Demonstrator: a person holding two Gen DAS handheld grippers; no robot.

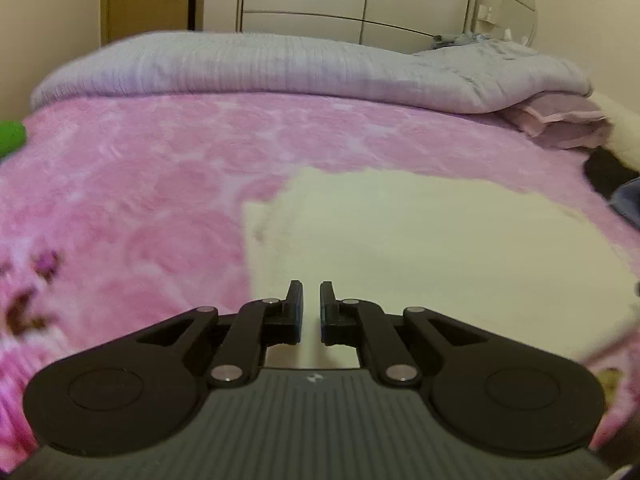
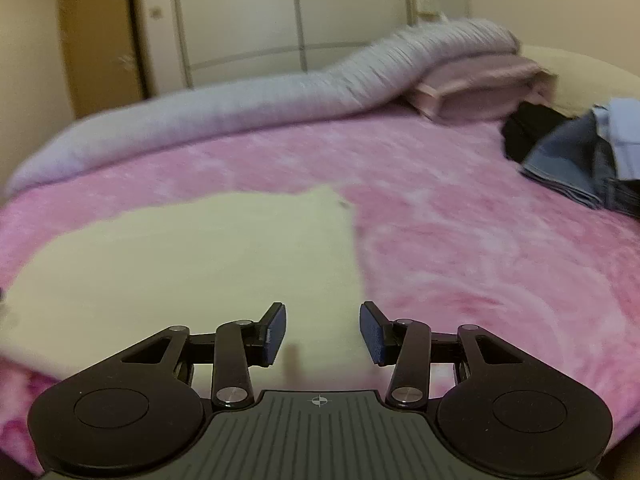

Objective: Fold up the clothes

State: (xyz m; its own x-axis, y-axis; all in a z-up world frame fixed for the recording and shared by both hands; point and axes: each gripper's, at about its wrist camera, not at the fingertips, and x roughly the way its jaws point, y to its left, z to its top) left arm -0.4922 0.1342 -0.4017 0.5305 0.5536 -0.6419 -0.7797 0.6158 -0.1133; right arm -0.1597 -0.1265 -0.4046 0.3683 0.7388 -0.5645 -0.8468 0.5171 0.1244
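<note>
A cream-white garment [image 1: 420, 248] lies flat on the pink bedspread [image 1: 140, 200]; it also shows in the right wrist view [image 2: 192, 264]. My left gripper [image 1: 311, 296] hovers over the garment's near left part, its jaws a narrow gap apart with nothing between them. My right gripper [image 2: 322, 320] is open and empty over the garment's near right edge, its blue pads [image 2: 276, 330] showing.
A rolled grey-lilac quilt [image 1: 260, 68] lies along the far side of the bed, with pink pillows [image 2: 480, 84] at its right end. A pile of blue and dark clothes [image 2: 580, 152] sits at the right. A green object [image 1: 12, 136] is at the left edge. Wardrobe behind.
</note>
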